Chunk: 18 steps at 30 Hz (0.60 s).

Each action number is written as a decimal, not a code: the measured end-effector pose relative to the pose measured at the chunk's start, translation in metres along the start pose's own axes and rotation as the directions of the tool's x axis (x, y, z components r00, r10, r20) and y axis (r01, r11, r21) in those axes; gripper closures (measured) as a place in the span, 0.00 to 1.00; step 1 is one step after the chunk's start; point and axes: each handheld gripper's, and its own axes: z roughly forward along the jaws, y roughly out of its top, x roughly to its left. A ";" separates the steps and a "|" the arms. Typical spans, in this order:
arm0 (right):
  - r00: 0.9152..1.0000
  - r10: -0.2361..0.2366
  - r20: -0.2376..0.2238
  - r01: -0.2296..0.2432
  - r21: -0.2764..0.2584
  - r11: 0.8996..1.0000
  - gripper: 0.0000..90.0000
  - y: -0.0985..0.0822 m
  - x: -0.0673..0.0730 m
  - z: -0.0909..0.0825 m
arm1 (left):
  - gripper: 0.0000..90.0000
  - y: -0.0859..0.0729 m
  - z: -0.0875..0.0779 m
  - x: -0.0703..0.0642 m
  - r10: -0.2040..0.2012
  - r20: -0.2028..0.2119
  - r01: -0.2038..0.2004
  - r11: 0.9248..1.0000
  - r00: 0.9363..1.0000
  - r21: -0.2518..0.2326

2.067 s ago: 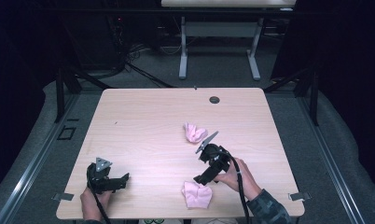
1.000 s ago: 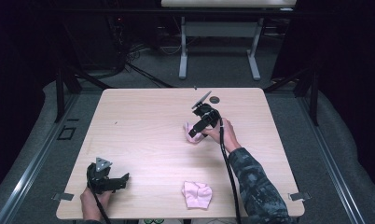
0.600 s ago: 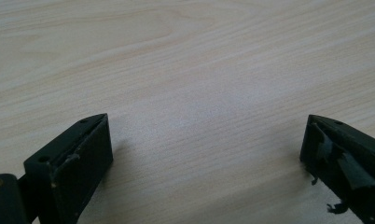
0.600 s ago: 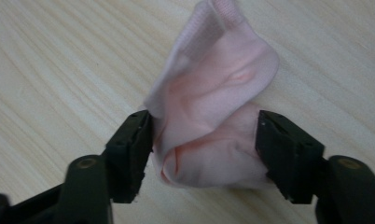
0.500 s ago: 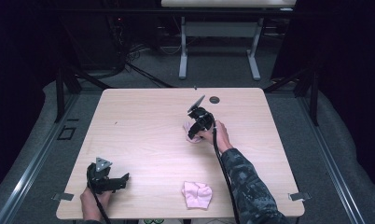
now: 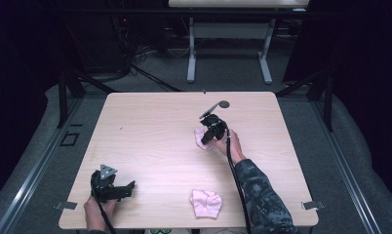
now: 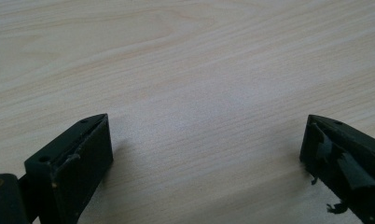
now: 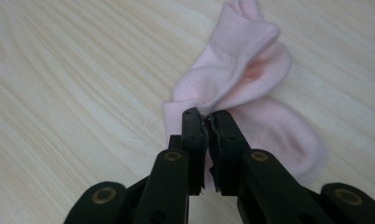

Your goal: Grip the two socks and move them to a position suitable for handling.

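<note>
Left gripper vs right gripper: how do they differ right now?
The left gripper sits near the table's front-left corner; the right gripper is out past the middle. The left gripper's fingers are spread wide with only bare wood between them; the right gripper's fingers are pinched shut on a fold of the pink sock. Shared: both are black, hand-held, and trail a cable.

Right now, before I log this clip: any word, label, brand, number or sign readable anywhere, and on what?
No readable text anywhere.
Table: bare wood grain, no label.
Pink socks: no print or tag showing.
Right hand-held gripper, shut on a sock: no marking.
Left hand-held gripper, open: no marking.
Dark round thing at the table's far edge: too small to tell.
</note>
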 end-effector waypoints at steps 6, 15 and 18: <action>1.000 -0.016 -0.008 0.015 -0.027 1.000 0.95 -0.005 0.003 -0.023 | 0.03 0.000 0.000 0.000 0.000 0.000 0.000 1.000 1.000 0.000; 0.994 -0.107 -0.007 0.105 -0.118 0.987 0.95 -0.027 0.035 -0.072 | 0.03 0.000 0.000 0.000 -0.002 -0.001 0.002 1.000 1.000 -0.001; 0.988 -0.151 -0.011 0.149 -0.117 0.982 0.95 -0.040 0.047 -0.079 | 0.03 0.000 0.000 0.000 -0.002 -0.001 0.002 1.000 1.000 -0.001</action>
